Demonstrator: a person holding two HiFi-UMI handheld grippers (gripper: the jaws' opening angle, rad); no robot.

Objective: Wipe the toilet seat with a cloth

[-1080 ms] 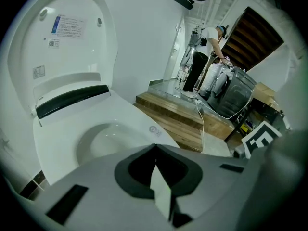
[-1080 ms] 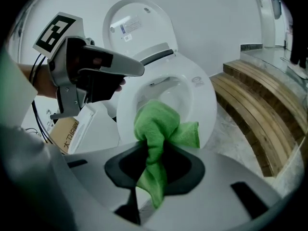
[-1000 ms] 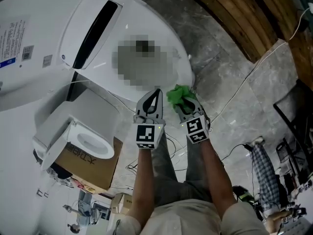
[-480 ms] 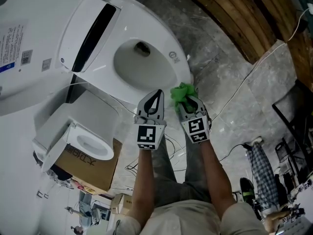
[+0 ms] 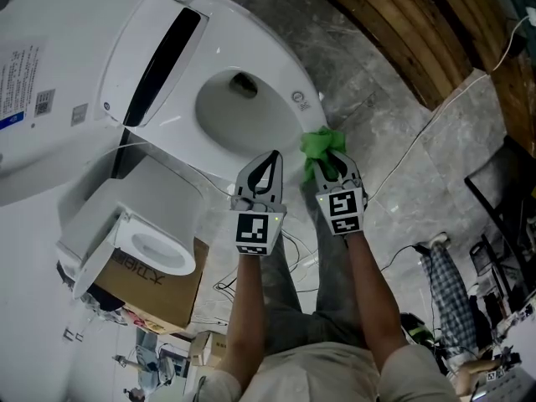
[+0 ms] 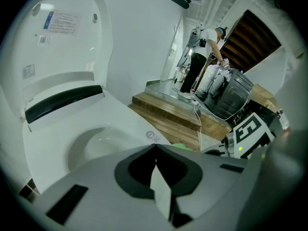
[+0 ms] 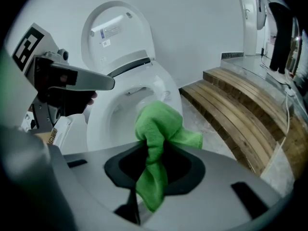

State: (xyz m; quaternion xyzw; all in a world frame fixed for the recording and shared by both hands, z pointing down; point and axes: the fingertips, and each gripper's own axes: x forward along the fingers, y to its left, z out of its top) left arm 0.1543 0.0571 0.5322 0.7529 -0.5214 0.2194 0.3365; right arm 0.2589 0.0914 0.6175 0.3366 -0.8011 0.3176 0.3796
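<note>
A white toilet with its lid (image 5: 50, 65) raised fills the upper left of the head view; its seat (image 5: 289, 136) rings the bowl (image 5: 239, 111). My right gripper (image 5: 329, 159) is shut on a bunched green cloth (image 5: 320, 146) (image 7: 156, 129), held just off the seat's near right rim. My left gripper (image 5: 270, 166) is shut with nothing in it, beside the right one at the seat's front edge. In the left gripper view the seat (image 6: 134, 129) lies just ahead of the meeting jaws.
A small white toilet model (image 5: 151, 241) sits on a cardboard box (image 5: 159, 287) at the lower left. Wooden steps (image 5: 402, 32) run along the upper right. White cables (image 5: 435, 120) cross the grey marble floor. People stand far off in the left gripper view.
My right gripper has carried the green cloth a little to the right and up along the seat's near rim. The left gripper has stayed in place.
</note>
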